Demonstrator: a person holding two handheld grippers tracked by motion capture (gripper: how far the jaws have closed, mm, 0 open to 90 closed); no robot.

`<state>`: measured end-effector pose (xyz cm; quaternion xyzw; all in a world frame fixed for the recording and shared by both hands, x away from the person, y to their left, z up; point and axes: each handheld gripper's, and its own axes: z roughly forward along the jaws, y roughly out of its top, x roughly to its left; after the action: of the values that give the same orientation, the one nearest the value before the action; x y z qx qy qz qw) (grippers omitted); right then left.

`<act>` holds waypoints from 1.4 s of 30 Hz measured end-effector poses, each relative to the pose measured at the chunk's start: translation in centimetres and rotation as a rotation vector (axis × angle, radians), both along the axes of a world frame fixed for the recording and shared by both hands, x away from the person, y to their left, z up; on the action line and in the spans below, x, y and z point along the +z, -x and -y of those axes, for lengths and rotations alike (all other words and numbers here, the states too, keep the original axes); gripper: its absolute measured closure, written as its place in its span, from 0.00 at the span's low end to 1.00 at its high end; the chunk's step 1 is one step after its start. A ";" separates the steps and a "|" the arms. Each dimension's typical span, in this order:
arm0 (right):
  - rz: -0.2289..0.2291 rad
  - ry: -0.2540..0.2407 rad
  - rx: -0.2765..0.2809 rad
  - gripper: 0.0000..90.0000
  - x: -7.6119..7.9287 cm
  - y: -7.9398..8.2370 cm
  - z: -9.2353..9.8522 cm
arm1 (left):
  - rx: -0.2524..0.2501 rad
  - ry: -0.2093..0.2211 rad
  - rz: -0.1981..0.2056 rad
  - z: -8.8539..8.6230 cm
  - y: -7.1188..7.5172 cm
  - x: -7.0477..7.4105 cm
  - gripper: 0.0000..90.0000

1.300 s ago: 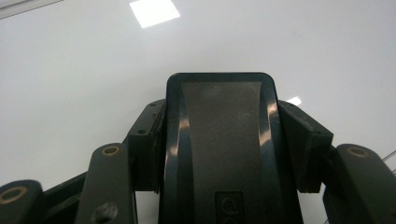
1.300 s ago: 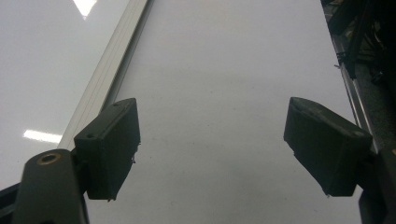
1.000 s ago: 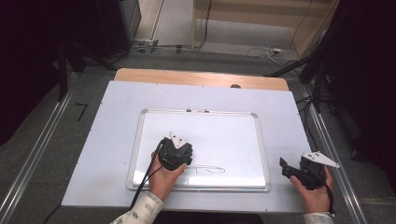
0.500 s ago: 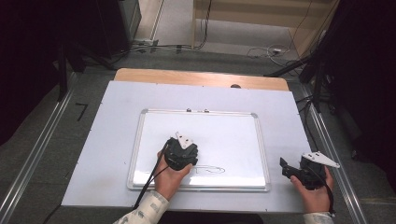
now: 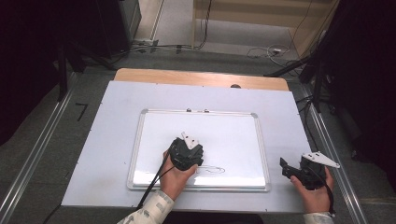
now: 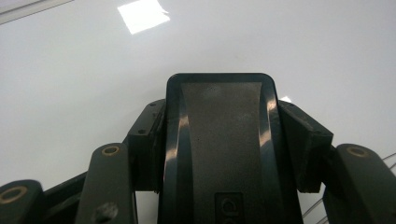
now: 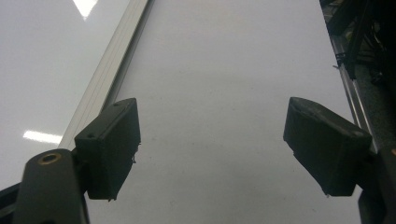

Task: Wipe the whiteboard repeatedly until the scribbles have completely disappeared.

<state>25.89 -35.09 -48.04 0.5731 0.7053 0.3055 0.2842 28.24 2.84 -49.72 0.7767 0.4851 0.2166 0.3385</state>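
- Left gripper (image 5: 187, 154) sits over the lower middle of the whiteboard (image 5: 233, 130), hand behind it, cable trailing off the near edge of the table (image 5: 116, 107).
- Left gripper view: jaws clamped on a black eraser (image 6: 219, 140), one pad flat against each long side. Jaws as closed as the block's width allows.
- Eraser stands between the jaws with its end pointed at the board; the view is too close to say whether it touches the board.
- Scribble (image 5: 212, 170) lies on the board just to the right of the left gripper, near the bottom frame. Thin dark line, looping.
- Right gripper (image 5: 292, 170) rests off the board, over the table's near right corner, well apart from the left one.
- Right gripper view: jaws wide apart, nothing between the pads (image 7: 112, 144), bare table surface below.
- High view gives the layout: board centred on the table, both hands at the near side, scribble position.
- Left gripper view gives the grip itself; from above the eraser is hidden under the gripper body.
- Right gripper view shows the board's metal frame (image 7: 112, 60) running just left of the left pad, and the table's right rail (image 7: 352, 88) beyond the other.
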 end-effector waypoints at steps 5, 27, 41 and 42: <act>0.001 -0.002 0.002 0.19 0.0 0.0 0.0 | -0.010 -0.003 -0.001 0.5 -0.1 0.0 0.46; 0.002 -0.001 0.004 0.20 0.0 0.0 0.0 | -0.022 0.000 0.001 2.1 -0.1 0.0 0.46; 0.002 -0.002 0.004 0.20 0.0 0.0 0.0 | -0.029 -0.002 0.001 2.8 -0.2 0.0 0.46; 0.002 -0.003 0.004 0.20 0.0 0.0 0.0 | -0.030 -0.004 0.001 2.8 -0.1 0.0 0.46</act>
<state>25.85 -35.11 -48.00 0.5715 0.7059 0.3078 0.2836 28.39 -0.01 -49.68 0.7844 0.4729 0.2128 0.3404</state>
